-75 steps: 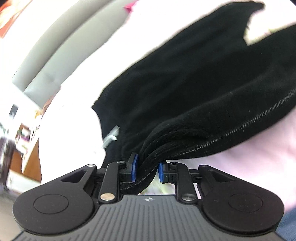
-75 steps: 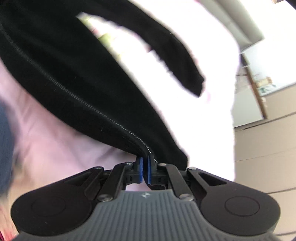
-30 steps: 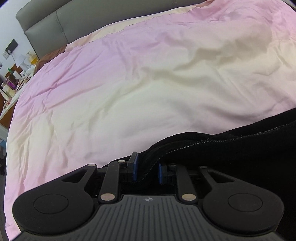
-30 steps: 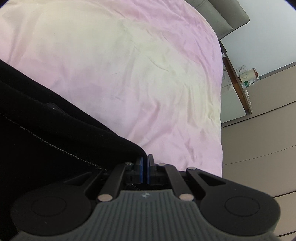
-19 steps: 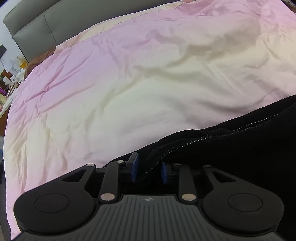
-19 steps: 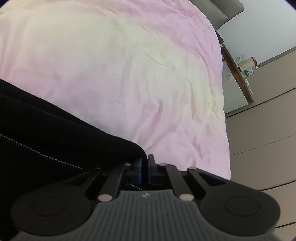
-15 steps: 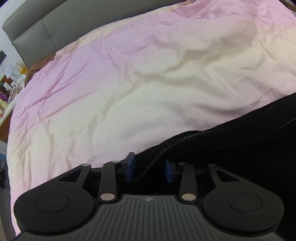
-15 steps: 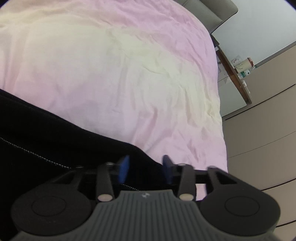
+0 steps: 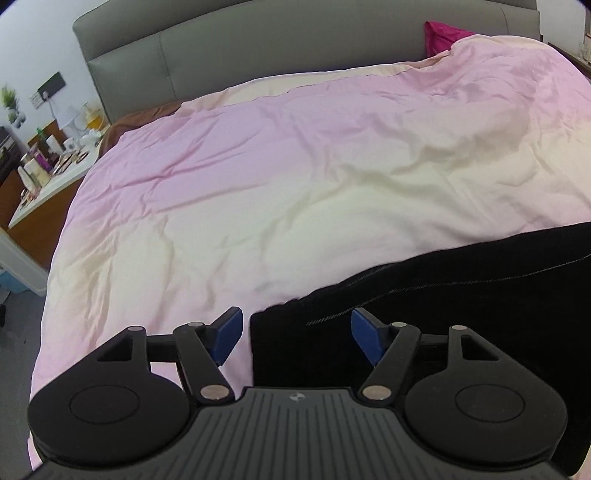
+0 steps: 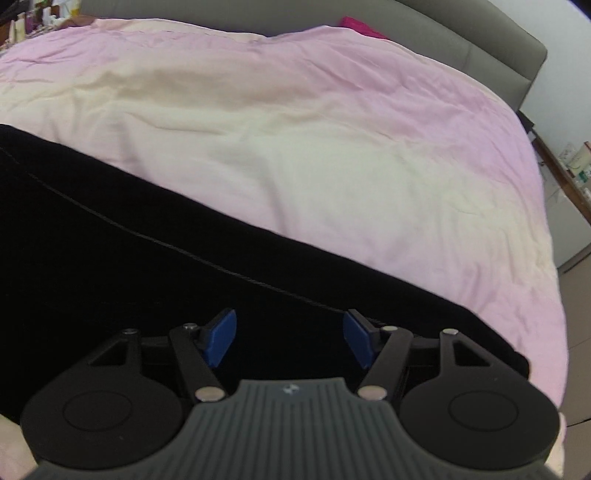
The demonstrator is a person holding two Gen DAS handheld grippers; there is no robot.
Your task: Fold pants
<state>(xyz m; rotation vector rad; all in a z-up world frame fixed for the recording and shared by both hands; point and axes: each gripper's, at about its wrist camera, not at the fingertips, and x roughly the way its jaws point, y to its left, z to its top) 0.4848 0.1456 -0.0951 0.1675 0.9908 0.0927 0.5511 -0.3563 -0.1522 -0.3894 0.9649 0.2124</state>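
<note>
The black pants [image 9: 461, 295] lie flat on the pink and cream duvet [image 9: 295, 166], stretched along the near edge of the bed. In the left wrist view their left end sits just under my left gripper [image 9: 297, 338], which is open and empty above the corner of the cloth. In the right wrist view the pants [image 10: 129, 266] run from the left edge to the lower right. My right gripper [image 10: 290, 338] is open and empty above their right end. A pale stitched seam runs along the cloth.
A grey padded headboard [image 9: 258, 55] stands at the far side, with a magenta pillow [image 9: 443, 35] against it. A cluttered bedside table [image 9: 48, 162] is at the left. A counter with bottles [image 10: 576, 166] is at the right. Grey floor lies beside the bed.
Both grippers carried the pants down onto the duvet, then opened and let go. Both have drawn back and lifted a little; the pants now lie flat.
</note>
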